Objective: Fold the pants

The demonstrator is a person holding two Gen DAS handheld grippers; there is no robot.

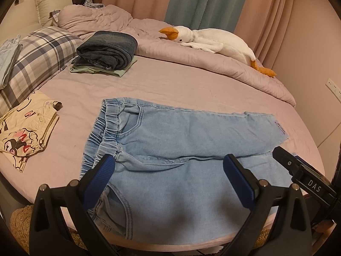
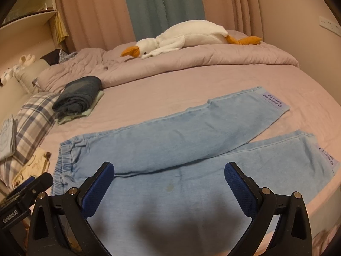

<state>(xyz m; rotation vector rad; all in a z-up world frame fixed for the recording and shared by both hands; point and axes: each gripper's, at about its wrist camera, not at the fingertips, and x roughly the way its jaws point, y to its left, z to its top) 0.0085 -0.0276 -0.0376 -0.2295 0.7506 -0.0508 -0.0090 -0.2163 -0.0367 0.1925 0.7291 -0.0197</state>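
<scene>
Pants flat on bed; both cuff labels only in right view.

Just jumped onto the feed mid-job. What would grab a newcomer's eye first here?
The light blue jeans lie spread flat across the near part of the pink bed, waistband to the left, both legs running right. The left gripper and right gripper stand open over them, holding nothing. Beyond, a white plush goose lies on the rumpled quilt, and folded dark jeans sit near the plaid pillow.
</scene>
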